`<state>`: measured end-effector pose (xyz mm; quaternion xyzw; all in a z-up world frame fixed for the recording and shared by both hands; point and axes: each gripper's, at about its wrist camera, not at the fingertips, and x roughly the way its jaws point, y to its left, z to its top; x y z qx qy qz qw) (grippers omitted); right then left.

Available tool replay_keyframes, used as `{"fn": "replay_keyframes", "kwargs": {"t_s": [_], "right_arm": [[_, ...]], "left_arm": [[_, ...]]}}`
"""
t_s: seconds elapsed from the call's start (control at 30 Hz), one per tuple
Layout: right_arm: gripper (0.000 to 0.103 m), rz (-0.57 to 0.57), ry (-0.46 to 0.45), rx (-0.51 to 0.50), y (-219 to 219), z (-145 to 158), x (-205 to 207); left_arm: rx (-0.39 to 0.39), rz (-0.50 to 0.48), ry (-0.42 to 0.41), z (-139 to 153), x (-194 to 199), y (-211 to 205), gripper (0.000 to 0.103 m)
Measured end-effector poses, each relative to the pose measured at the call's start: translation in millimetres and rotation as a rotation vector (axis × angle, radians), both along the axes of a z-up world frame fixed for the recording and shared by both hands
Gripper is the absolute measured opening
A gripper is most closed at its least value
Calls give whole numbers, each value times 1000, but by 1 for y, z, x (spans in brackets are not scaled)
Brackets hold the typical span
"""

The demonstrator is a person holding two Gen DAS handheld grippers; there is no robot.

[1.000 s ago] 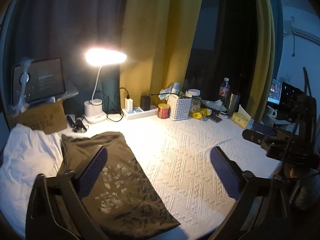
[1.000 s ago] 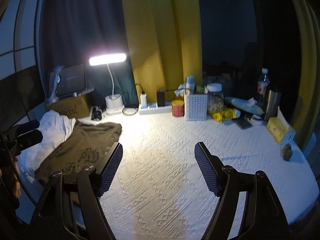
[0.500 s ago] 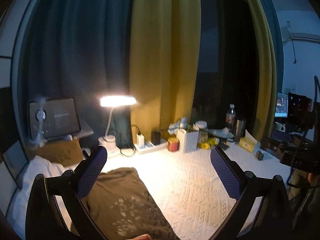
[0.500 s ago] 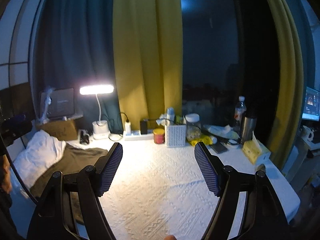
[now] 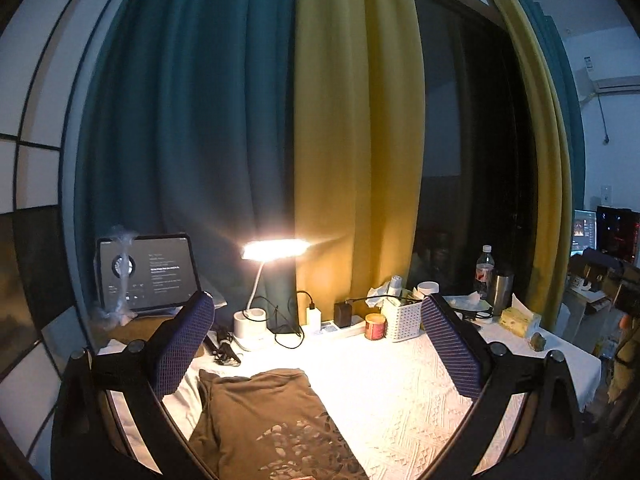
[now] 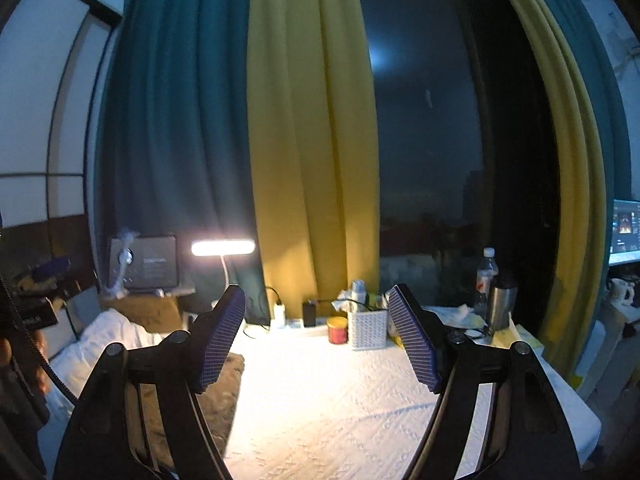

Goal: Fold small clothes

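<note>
We hold both tools wide apart and empty above the counter (image 5: 400,400), where the olive shirt (image 5: 264,420) lies flat at its left end, long axis running away from us, directly below the left tool (image 5: 316,344) and left of the right tool (image 6: 316,336).

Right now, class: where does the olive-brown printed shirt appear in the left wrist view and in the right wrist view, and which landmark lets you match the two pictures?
Left wrist view: the olive-brown shirt lies bottom centre, on the white cloth.
Right wrist view: the shirt shows at lower left, partly hidden behind the left finger of the right hand-held gripper.
Shared landmark: the lit desk lamp, behind the shirt.
</note>
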<state>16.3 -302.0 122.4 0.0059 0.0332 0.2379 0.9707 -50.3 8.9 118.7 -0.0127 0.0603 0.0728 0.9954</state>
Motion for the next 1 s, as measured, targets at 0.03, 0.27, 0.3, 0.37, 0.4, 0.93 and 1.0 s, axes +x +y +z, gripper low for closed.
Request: {"fn": "replay_keyframes", "kwargs": {"t_s": [0.03, 0.27, 0.3, 0.37, 0.4, 0.93, 1.0], "right_arm": [[77, 2, -5, 2, 0, 2, -1], [77, 17, -4, -15, 13, 1, -1], [77, 20, 3, -20, 14, -1, 0], [77, 24, 22, -31, 20, -6, 5], [77, 26, 29, -36, 22, -8, 7], [77, 16, 74, -68, 34, -22, 18], [77, 16, 76, -69, 35, -23, 18]], "left_arm": [[0, -6, -2, -1, -2, 1, 102], [-49, 14, 27, -11, -8, 13, 102], [-52, 16, 31, -12, -8, 14, 102], [-51, 26, 41, -15, -9, 16, 102], [-53, 25, 45, -16, -9, 16, 102], [-79, 30, 72, -24, -4, 21, 102], [-80, 32, 73, -24, -4, 22, 102]]}}
